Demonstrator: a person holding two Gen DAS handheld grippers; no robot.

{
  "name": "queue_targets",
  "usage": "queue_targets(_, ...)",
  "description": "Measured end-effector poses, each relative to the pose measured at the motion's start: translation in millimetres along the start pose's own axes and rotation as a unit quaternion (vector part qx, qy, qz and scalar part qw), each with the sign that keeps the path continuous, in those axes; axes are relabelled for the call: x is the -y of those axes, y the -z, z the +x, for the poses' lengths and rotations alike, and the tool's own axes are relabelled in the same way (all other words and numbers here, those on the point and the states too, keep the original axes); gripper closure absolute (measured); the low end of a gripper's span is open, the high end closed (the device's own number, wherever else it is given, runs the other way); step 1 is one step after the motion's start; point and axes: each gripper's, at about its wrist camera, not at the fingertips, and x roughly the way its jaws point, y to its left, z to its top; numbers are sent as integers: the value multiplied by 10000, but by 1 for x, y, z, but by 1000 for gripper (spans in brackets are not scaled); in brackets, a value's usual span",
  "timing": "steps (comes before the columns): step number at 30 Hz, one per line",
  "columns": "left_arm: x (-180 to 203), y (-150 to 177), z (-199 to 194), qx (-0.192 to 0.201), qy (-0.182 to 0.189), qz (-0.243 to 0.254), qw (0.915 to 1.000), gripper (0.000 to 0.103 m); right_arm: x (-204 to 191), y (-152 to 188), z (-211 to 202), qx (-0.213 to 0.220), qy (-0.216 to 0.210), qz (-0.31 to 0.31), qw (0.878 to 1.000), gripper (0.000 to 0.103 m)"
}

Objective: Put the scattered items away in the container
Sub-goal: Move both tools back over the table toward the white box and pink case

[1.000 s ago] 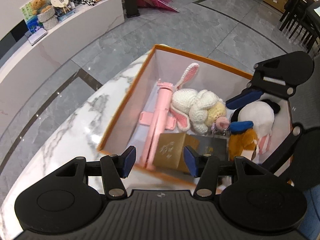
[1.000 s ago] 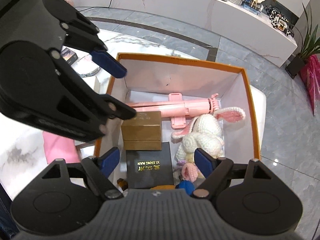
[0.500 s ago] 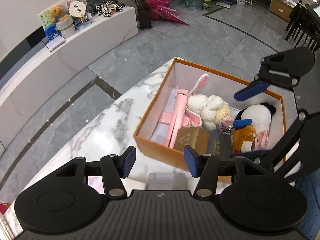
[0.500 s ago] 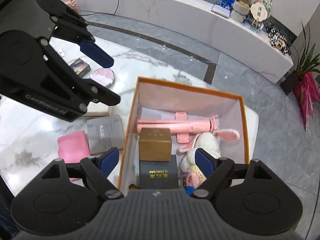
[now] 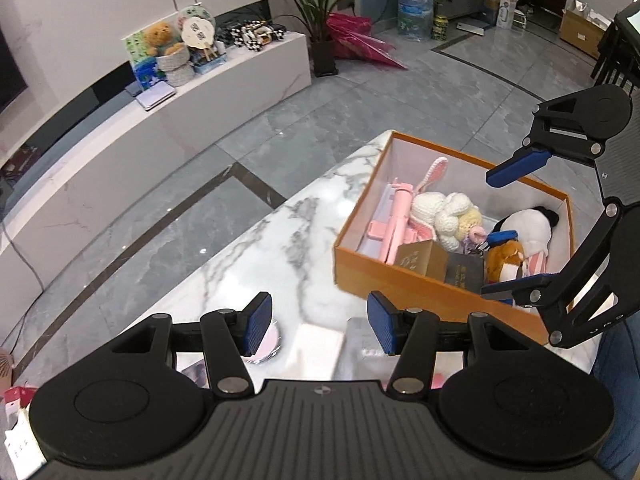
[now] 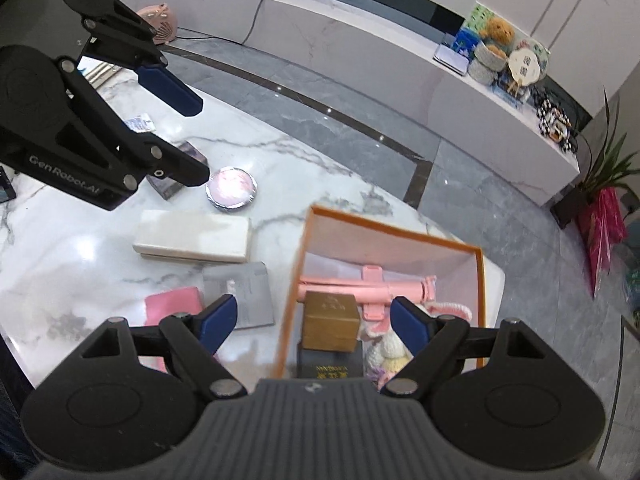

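marble table (image 6: 312, 168) more exposed | orange box (image 5: 408, 280) farther | tools raised, empty

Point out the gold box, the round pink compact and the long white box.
gold box (image 6: 330, 321), right wrist view, on its front face, inside the orange container.
round pink compact (image 6: 231, 189), right wrist view, on the middle of its lid.
long white box (image 6: 192, 236), right wrist view, on its top face.

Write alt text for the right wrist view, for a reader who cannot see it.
An orange box on a marble table holds a pink selfie stick, a gold box and a knitted toy. Left of it lie a white case, a grey packet, a pink pouch and a round mirror. Both grippers are empty.
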Motion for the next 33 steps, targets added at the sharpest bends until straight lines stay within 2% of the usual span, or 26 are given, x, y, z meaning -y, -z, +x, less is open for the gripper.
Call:
queue_targets(11,-53,47,-41,97,-329,-375,9987,41,-53,-14,-6,28,-65,-498,9987,15)
queue_targets(23,-119,104,-39,-36,-449,-921,9947,41,-96,-13,20,9,-425,-746,9963,15)
queue_targets(28,-133,123,-24,-19,-324,-1145,9929,41,-110,-8,31,274,-337,-786,9960,15)
queue_targets(33,-116,133,6,-43,87,-996,9950,41,-115,1,53,323,-428,-599,9968,15)
